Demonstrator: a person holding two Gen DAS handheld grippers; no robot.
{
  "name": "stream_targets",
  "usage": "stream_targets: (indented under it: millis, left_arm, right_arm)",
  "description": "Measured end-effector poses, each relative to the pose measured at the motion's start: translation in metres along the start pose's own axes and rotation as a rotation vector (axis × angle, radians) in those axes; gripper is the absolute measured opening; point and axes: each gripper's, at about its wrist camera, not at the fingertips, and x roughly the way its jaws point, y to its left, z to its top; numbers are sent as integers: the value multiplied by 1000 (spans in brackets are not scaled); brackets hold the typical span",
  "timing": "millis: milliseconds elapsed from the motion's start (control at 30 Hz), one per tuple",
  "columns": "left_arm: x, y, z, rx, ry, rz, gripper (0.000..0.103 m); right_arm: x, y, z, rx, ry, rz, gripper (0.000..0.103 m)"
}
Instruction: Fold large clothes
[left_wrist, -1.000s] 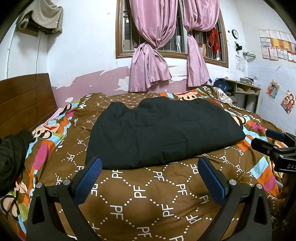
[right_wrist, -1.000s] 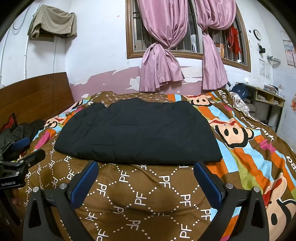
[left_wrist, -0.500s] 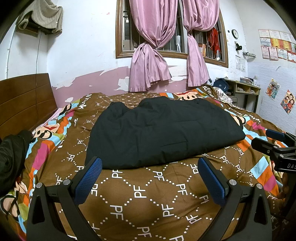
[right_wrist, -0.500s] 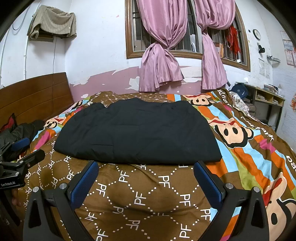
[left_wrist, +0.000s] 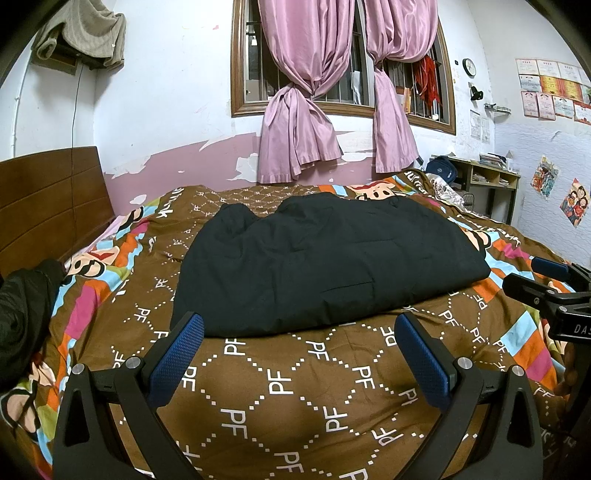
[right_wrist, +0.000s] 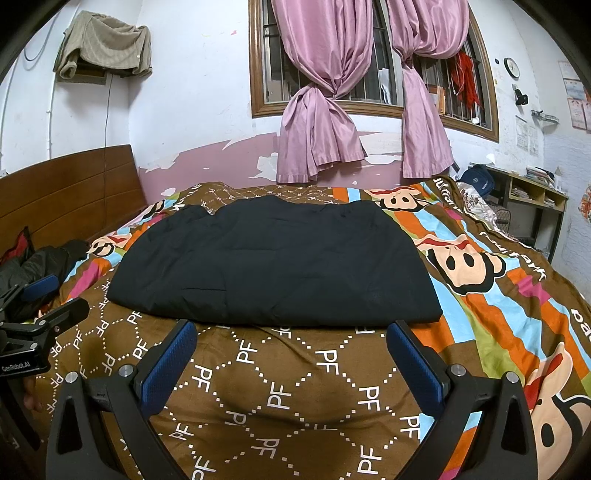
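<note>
**Black garment flat on the bed, both grippers empty**

Left wrist view: the left gripper (left_wrist: 299, 354) hangs low over the near part of the bed (left_wrist: 280, 387), its blue-padded fingers (left_wrist: 177, 354) spread wide with nothing between them. Just beyond the fingertips lies the black garment (left_wrist: 325, 258), folded into a broad flat shape on the brown "PF" bedspread, its near edge close to the left fingertip. At the right edge the right gripper (left_wrist: 554, 284) shows from the side, apart from the garment's right corner. A dark heap of clothing (left_wrist: 26, 306) sits at the left edge by the wooden headboard (left_wrist: 51, 199). Pink curtains (left_wrist: 299, 122) hang knotted at the window behind.

Right wrist view: the right gripper (right_wrist: 291, 350) also has its fingers (right_wrist: 413, 362) wide apart and empty, above the bedspread. The garment (right_wrist: 273, 266) lies straight ahead, its near edge just past both fingertips, not touched by either. The left gripper (right_wrist: 40, 310) appears at the left edge, beside the dark heap (right_wrist: 40, 262). A grey cloth (right_wrist: 103, 44) hangs high on the wall.
</note>
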Motion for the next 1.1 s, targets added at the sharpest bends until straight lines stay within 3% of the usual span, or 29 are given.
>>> stream_targets:
  millis: [1100]
  left_arm:
    - [0, -2, 2, 11, 2, -6, 101]
  right_arm:
    - [0, 0, 0, 5, 1, 0, 103]
